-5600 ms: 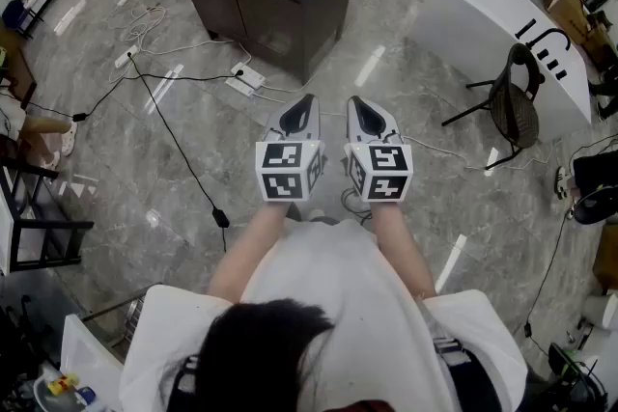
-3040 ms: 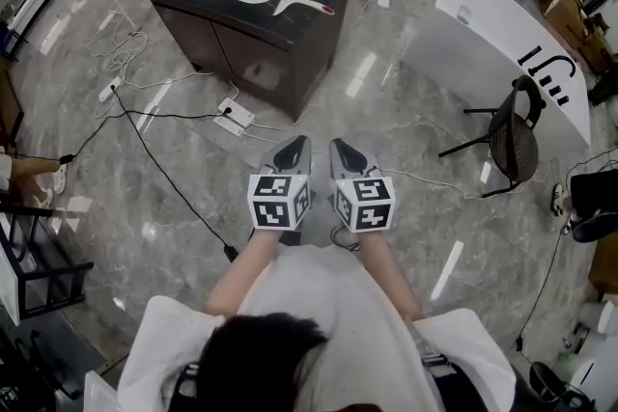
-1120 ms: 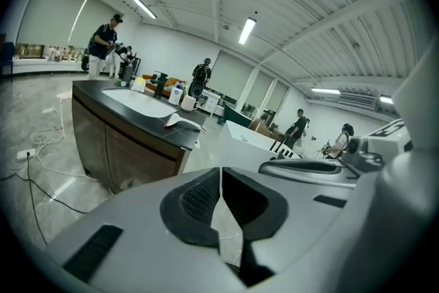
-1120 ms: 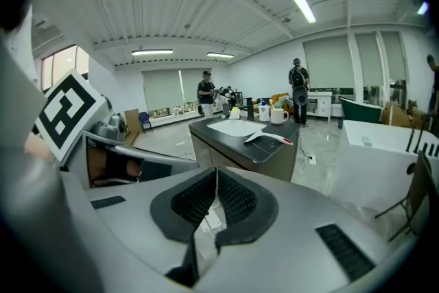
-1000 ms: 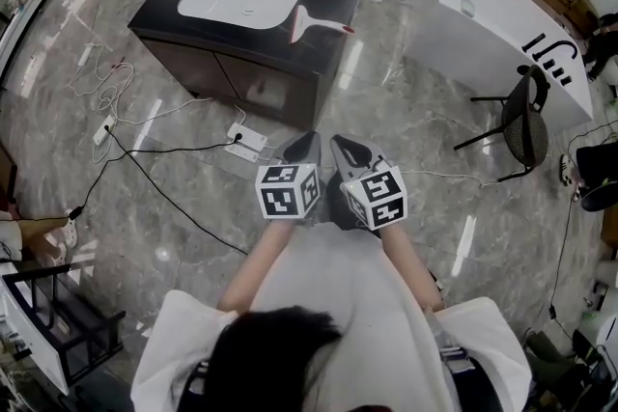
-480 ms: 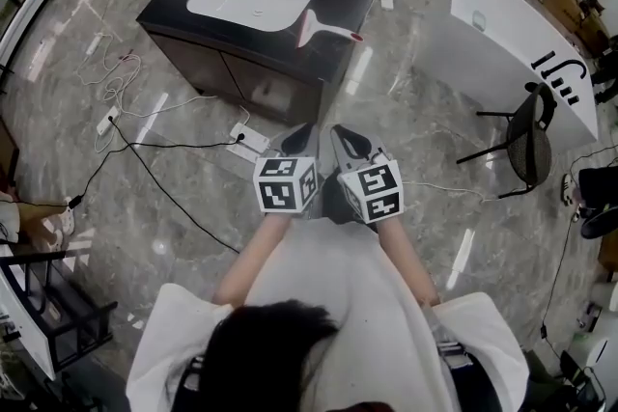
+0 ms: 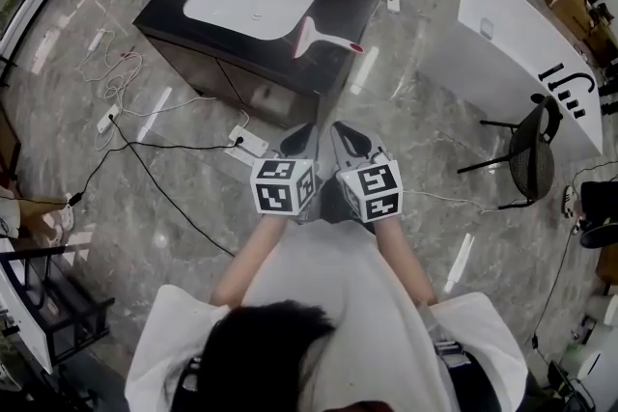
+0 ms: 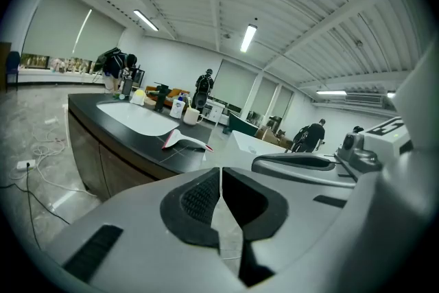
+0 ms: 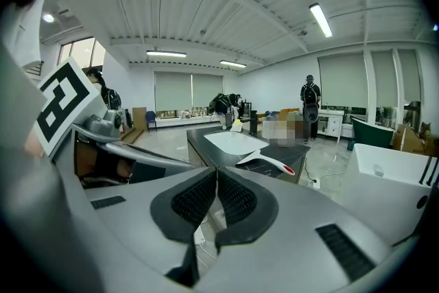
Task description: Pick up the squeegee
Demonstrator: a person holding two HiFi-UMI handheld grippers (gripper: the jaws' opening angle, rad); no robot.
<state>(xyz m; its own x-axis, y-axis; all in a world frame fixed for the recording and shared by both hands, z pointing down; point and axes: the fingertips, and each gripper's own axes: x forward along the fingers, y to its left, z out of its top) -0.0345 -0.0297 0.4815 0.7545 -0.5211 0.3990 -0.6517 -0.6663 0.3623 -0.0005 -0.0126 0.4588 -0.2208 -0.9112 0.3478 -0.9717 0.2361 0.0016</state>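
Head view: squeegee (image 7: pixel 322 36) lies flat on dark bench (image 7: pixel 362 7), right of sink (image 7: pixel 247 2), handle tip near bench's front edge. Left gripper (image 7: pixel 304 132) and right gripper (image 7: pixel 346 132) side by side over floor, well short of bench. Cables (image 7: pixel 154 150) across floor ahead: trip risk.

Left gripper view: jaws together, nothing between; squeegee far ahead.

Right gripper view: jaws together, empty. Risk: arriving closed, gripper likely shoves squeegee off edge instead of taking it.
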